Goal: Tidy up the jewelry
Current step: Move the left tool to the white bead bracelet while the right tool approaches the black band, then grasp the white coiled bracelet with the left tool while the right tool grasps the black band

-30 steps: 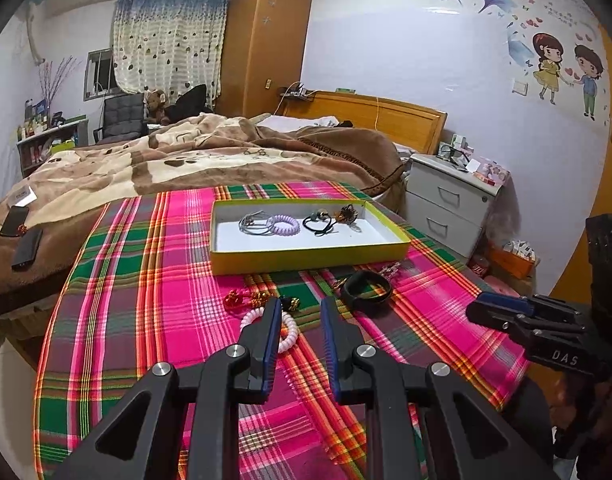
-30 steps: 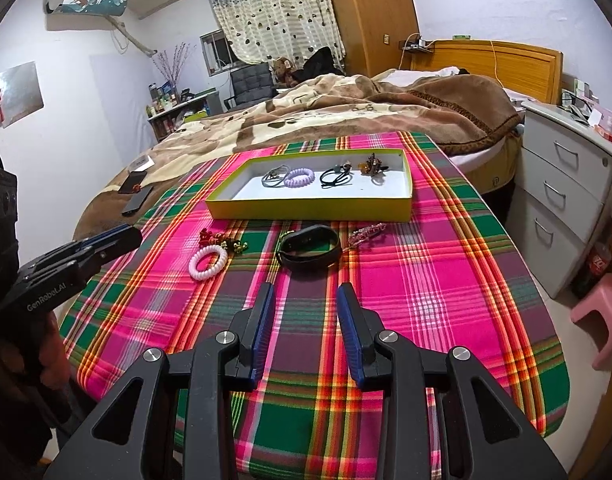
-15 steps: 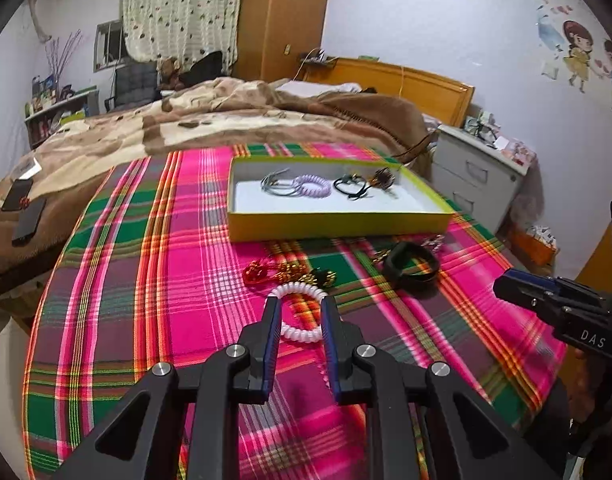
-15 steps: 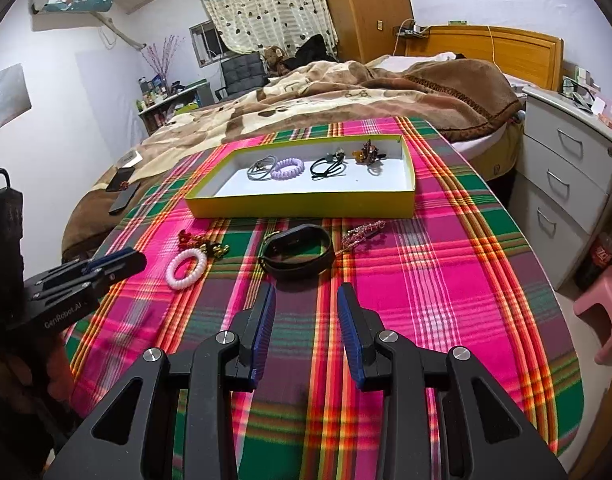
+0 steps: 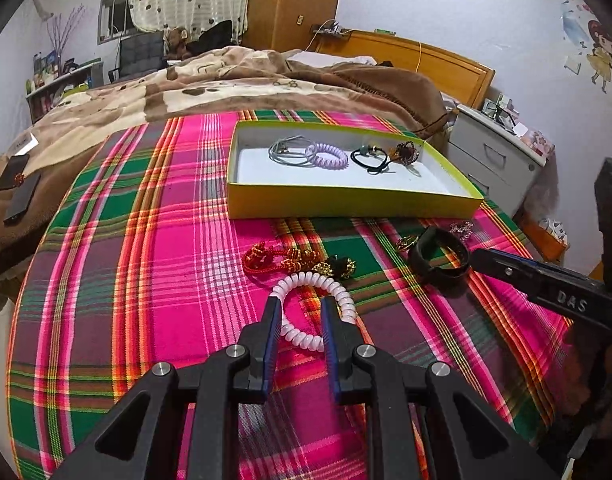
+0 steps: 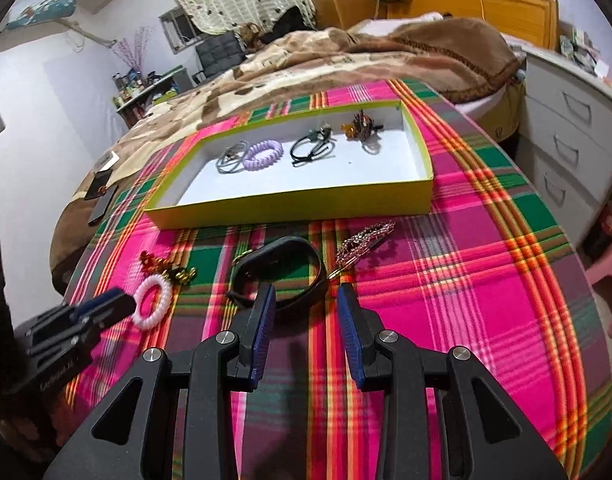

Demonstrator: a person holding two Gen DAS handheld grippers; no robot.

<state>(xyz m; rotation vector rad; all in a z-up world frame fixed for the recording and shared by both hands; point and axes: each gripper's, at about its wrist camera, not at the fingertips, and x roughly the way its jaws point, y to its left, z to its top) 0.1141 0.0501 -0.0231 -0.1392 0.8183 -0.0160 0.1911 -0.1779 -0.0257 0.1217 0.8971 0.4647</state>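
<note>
A yellow-green tray (image 5: 346, 200) (image 6: 290, 204) with a white floor holds a grey hair tie, a purple coil tie (image 5: 327, 155), a black tie and a brown clip. On the plaid cloth lie a white coil bracelet (image 5: 310, 308) (image 6: 152, 300), a red and gold ornament (image 5: 290, 258), a black band (image 5: 438, 260) (image 6: 282, 276) and a sparkly pink clip (image 6: 362, 244). My left gripper (image 5: 302, 312) is open, its fingers over the white coil's near part. My right gripper (image 6: 306, 300) is open just in front of the black band.
The table is round, its edge dropping off near both grippers. A bed with a brown blanket (image 5: 226, 84) lies behind it. White drawers (image 6: 574, 140) stand at the right, with a pink stool (image 6: 610, 284) beside them. Two phones (image 5: 20, 188) lie on the bed at left.
Both grippers have moved forward and down toward the table. The left one now straddles the white coil bracelet; the right one has closed in on the black band. Both stay open.
</note>
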